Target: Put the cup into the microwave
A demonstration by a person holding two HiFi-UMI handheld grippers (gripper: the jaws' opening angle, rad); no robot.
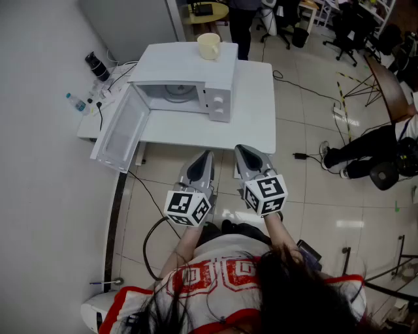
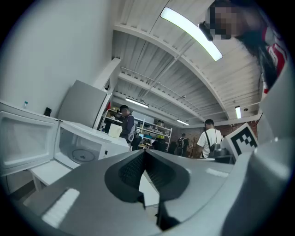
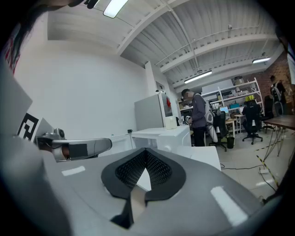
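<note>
A pale yellow cup (image 1: 209,45) stands on top of the white microwave (image 1: 189,88), whose door (image 1: 121,134) hangs wide open to the left. The cup (image 3: 171,122) shows far off in the right gripper view, and the microwave's cavity (image 2: 83,147) shows in the left gripper view. My left gripper (image 1: 204,156) and right gripper (image 1: 243,151) hover side by side in front of the table's near edge, well short of the microwave. Both are shut with nothing between the jaws; they meet at the tips (image 2: 144,154) (image 3: 145,152).
The microwave sits on a white table (image 1: 255,104). A side surface to the left holds a bottle (image 1: 76,102) and a dark object (image 1: 96,66). Cables (image 1: 153,228) trail on the tiled floor. A person (image 1: 243,19) stands behind the table; chairs fill the back right.
</note>
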